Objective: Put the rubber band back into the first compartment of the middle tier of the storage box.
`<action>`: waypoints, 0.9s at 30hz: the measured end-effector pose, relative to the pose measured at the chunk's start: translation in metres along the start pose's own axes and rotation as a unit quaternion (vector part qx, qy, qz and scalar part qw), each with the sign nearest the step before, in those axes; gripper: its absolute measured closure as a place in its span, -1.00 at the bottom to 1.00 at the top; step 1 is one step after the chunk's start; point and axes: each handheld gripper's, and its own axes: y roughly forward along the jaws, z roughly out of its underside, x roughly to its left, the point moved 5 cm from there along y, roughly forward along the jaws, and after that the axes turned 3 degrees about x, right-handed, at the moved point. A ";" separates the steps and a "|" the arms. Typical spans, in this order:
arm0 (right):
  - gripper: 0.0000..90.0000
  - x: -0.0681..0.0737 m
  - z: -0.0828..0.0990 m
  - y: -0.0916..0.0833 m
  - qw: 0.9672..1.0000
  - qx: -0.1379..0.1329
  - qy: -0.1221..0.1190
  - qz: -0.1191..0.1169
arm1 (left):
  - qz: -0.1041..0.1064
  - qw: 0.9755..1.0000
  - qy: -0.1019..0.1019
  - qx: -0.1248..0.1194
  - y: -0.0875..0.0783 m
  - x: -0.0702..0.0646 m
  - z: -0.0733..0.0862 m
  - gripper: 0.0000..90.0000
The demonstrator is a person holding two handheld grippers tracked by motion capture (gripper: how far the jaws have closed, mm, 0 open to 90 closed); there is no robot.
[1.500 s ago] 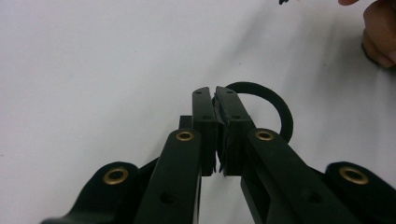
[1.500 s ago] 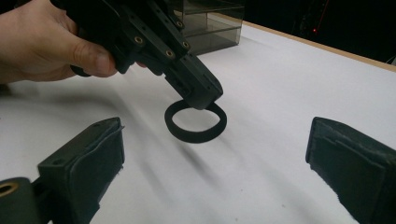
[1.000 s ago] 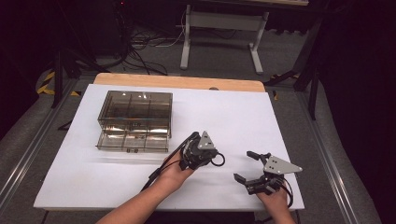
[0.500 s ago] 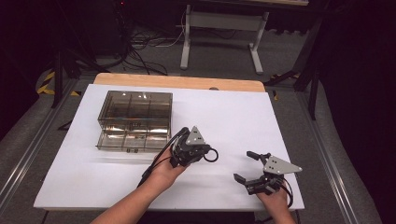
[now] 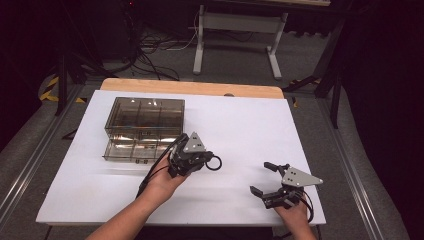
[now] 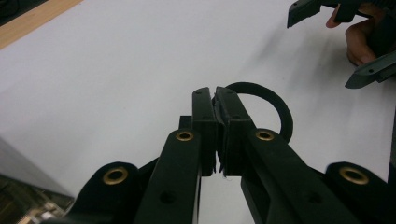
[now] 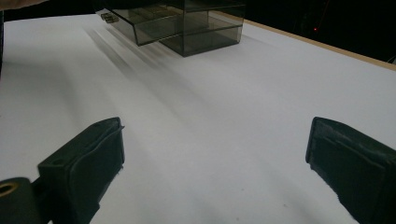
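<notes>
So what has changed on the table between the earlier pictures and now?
The left gripper, shut on a thin black ring, has moved with it away from the person, toward the smoky transparent plastic drawer box. The right gripper stayed open in its place, and the box has not moved, its lower drawer pulled out.

Thin black rubber-like ring (image 6: 273, 105), round loop, pinched at one edge between closed black jaws of left gripper (image 6: 215, 100); rest of loop juts out to right of jaws in left gripper view. In high view, ring (image 5: 215, 162) sits over white table, centre-left, near side, just right of smoky transparent plastic compartment box (image 5: 142, 127) with lower drawer pulled out.
</notes>
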 end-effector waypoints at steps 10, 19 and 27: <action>-0.89 0.000 0.000 0.000 1.000 -0.001 0.002 0.000 | -0.020 1.000 -0.012 0.001 -0.024 0.016 0.012 0.93; -0.89 0.000 0.000 0.000 1.000 0.001 0.002 0.001 | -0.033 0.999 -0.022 0.000 -0.040 0.026 0.022 0.93; -0.89 0.000 0.000 0.000 1.000 -0.001 0.002 0.000 | -0.054 0.998 -0.025 0.002 -0.055 0.034 0.032 0.93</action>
